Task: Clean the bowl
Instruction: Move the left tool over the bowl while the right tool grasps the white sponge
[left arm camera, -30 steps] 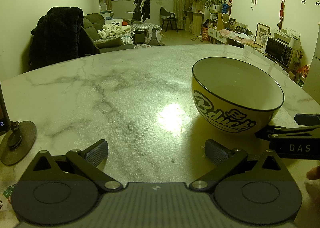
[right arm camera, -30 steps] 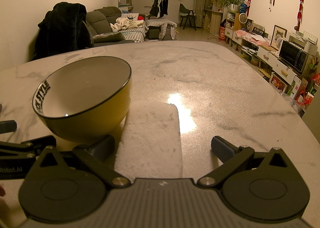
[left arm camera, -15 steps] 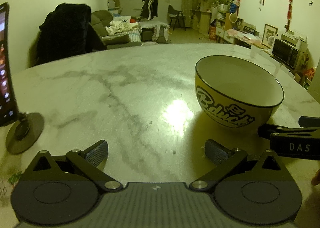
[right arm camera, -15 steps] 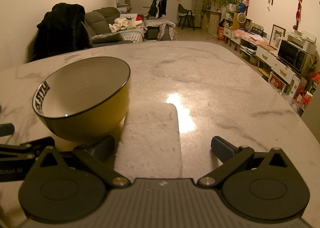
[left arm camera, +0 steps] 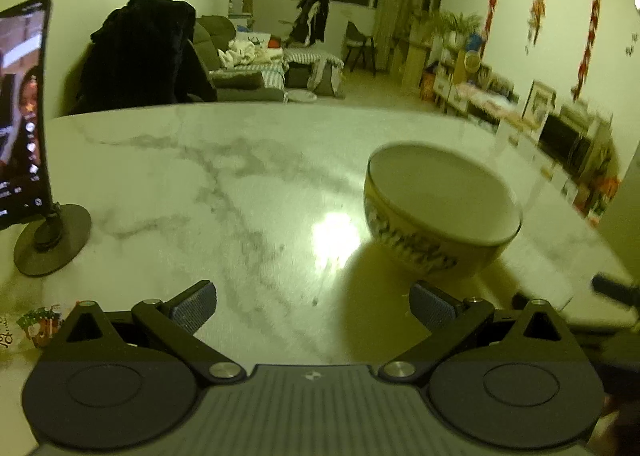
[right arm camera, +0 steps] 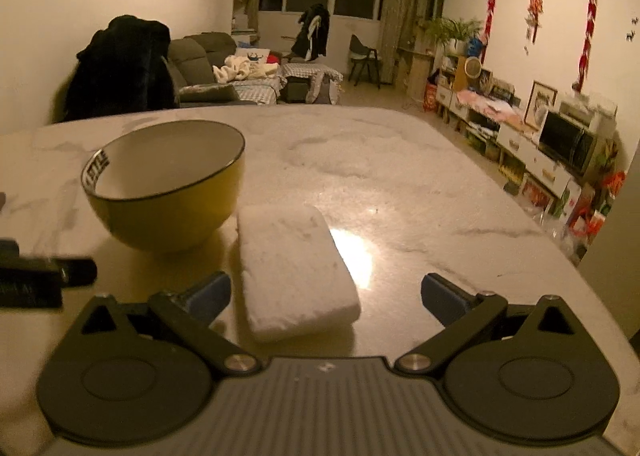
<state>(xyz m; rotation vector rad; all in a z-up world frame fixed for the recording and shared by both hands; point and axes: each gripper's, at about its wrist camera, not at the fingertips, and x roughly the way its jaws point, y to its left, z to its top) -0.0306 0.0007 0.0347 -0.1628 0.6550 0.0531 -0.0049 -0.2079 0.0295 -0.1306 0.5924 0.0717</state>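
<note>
A yellow bowl (left arm camera: pixel 440 211) with black lettering and a white inside stands upright on the marble table, ahead and right of my left gripper (left arm camera: pixel 312 306), which is open and empty. In the right wrist view the bowl (right arm camera: pixel 168 183) is ahead on the left. A white sponge (right arm camera: pixel 294 268) lies flat on the table right of the bowl, between the open fingers of my right gripper (right arm camera: pixel 326 296), untouched by them. The other gripper shows at the left edge (right arm camera: pixel 36 276).
A phone on a round stand (left arm camera: pixel 24 143) is at the table's left edge. A small printed packet (left arm camera: pixel 38 322) lies at the near left. The marble table (right arm camera: pixel 400 175) stretches ahead; a chair with a dark coat (left arm camera: pixel 148 55) stands behind it.
Both grippers have risen and tilted down, so bowl and sponge sit farther ahead. The left view swung left, bringing the phone into view. Both stay open.
</note>
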